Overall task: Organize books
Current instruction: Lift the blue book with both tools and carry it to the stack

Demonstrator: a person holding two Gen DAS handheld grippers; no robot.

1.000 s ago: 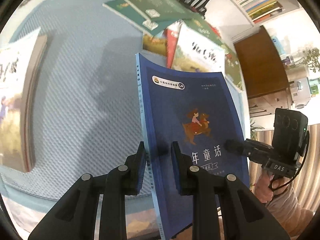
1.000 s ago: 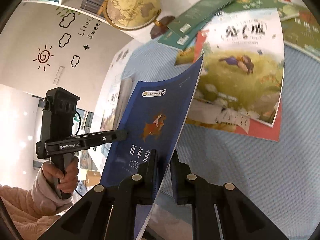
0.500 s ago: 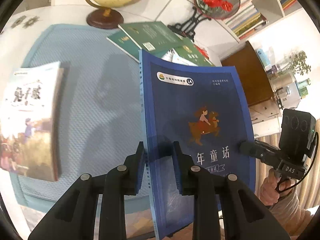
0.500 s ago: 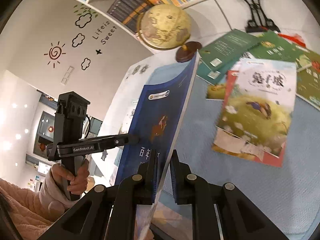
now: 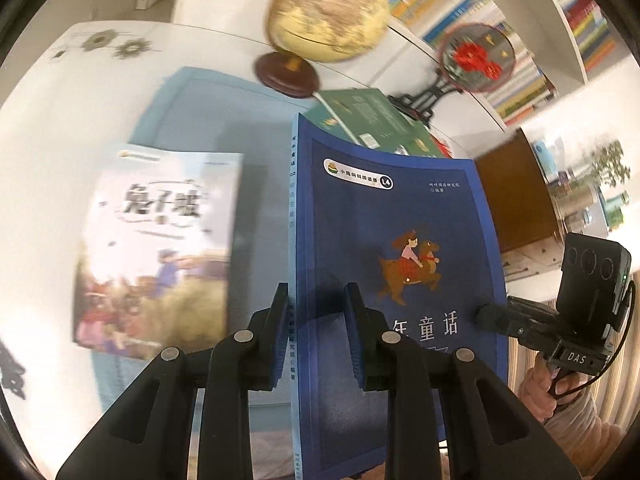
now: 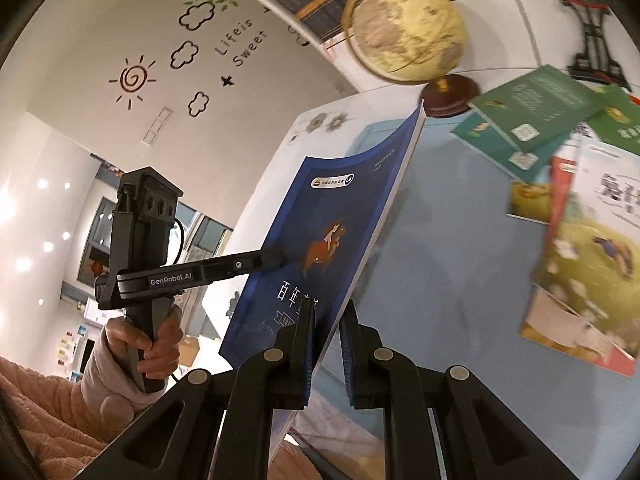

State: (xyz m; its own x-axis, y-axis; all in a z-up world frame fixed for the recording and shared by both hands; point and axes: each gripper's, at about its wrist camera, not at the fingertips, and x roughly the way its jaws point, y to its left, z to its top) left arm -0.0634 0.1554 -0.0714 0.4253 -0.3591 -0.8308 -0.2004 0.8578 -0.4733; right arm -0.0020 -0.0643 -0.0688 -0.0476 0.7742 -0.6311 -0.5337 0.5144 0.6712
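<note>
Both grippers hold one dark blue picture book (image 5: 396, 264), lifted above the light blue mat. My left gripper (image 5: 316, 304) is shut on its spine edge. My right gripper (image 6: 326, 320) is shut on its opposite edge; the book shows tilted in the right wrist view (image 6: 320, 240). A white picture book (image 5: 160, 248) lies flat on the mat to the left. Green books (image 5: 368, 116) lie in a loose pile at the back; they also show in the right wrist view (image 6: 532, 120), beside another white picture book (image 6: 592, 272).
A globe on a wooden base (image 5: 324, 20) stands at the back of the white table (image 5: 60, 120). A round red fan ornament on a black stand (image 5: 476, 60) stands to its right. Bookshelves (image 5: 560, 20) line the wall behind.
Both grippers have lifted the blue book higher and tilted up. The white book on the left has come further into the left wrist view, and the globe and shelves have come into view.
</note>
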